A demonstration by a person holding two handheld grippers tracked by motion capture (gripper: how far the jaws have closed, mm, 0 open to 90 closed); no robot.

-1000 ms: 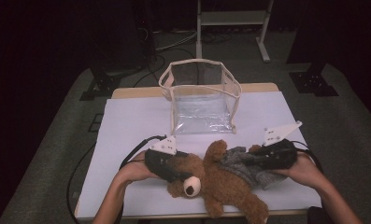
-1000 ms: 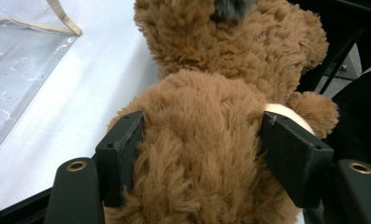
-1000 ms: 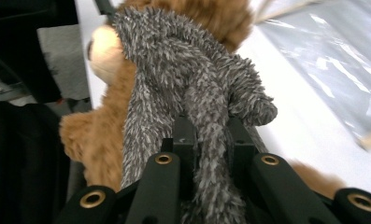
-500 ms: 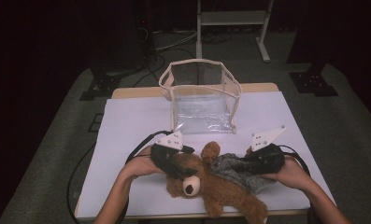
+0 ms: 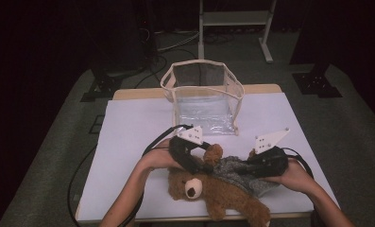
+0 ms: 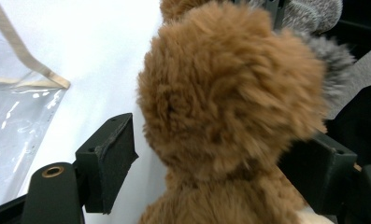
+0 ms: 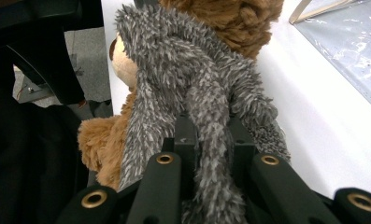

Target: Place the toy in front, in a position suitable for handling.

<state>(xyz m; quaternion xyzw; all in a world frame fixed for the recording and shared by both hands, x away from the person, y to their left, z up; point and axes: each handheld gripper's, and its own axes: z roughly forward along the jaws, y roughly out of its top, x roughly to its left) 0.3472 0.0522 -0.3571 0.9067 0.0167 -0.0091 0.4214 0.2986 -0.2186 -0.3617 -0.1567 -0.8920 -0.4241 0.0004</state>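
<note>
Two hand-held grippers work a grey fuzzy garment on a brown teddy bear at the near edge of the table.

The right gripper (image 5: 248, 166) is clamped tight on a fold of the grey fuzzy garment (image 7: 192, 107), which runs up between its jaws. The left gripper (image 5: 205, 166) has just been opening its jaws; they stand apart around the bear's raised paw (image 6: 230, 93), the left jaw clear of the fur with white table showing in the gap, while contact at the right jaw cannot be told. The teddy bear (image 5: 213, 191) lies on its back between the two hands on the white table (image 5: 128, 127), head to the left. A clear plastic bag with cream trim (image 5: 203, 97) stands open farther back, apart from the bear.
</note>
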